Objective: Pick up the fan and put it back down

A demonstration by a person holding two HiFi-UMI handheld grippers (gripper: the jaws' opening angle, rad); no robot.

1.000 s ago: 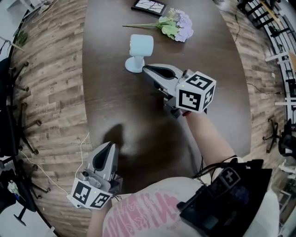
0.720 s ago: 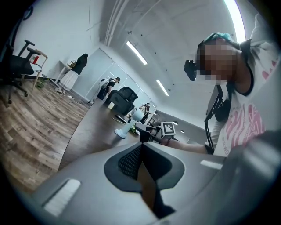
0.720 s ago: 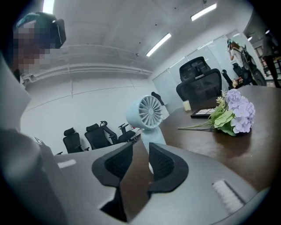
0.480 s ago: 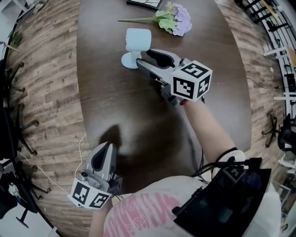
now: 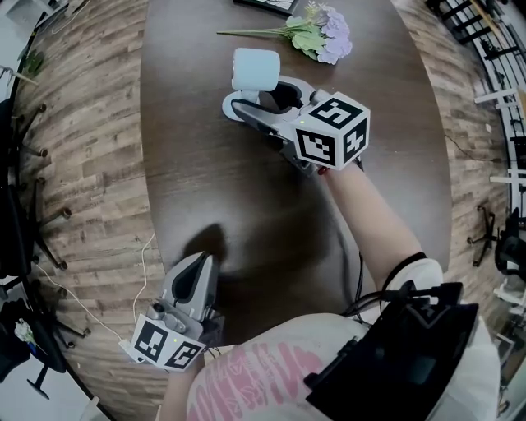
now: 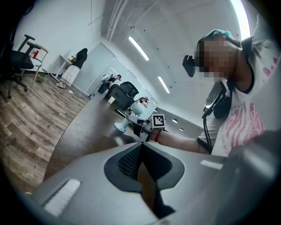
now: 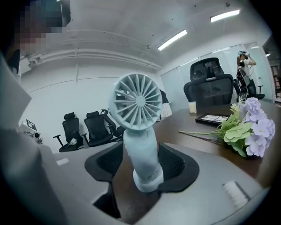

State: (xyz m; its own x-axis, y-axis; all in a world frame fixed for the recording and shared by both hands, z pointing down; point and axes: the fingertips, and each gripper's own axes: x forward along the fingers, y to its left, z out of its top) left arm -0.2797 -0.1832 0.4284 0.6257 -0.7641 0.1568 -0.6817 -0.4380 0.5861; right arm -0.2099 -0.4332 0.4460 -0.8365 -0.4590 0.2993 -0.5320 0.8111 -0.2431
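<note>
A pale blue hand fan [image 5: 253, 71] stands upright on its round foot on the dark oval table [image 5: 205, 189], toward the far end. My right gripper [image 5: 259, 95] has come up to it and its jaws are opening, one on each side of the stem. In the right gripper view the fan's stem [image 7: 141, 145] stands between the two pads [image 7: 173, 163] with a little room on each side. My left gripper [image 5: 196, 270] hovers shut and empty at the table's near left edge; its pads [image 6: 131, 160] meet. The fan [image 6: 126, 118] shows far off in the left gripper view.
A bunch of purple flowers [image 5: 322, 37] lies just beyond the fan, and a black picture frame [image 5: 265, 4] lies at the far end. The flowers [image 7: 248, 127] and frame [image 7: 215, 118] sit to the right of the right gripper. Office chairs [image 7: 94, 127] stand beyond the table.
My right gripper went forward to the fan, rolled a little and opened from shut, so its jaws now straddle the stem. The left gripper stayed where it was.
</note>
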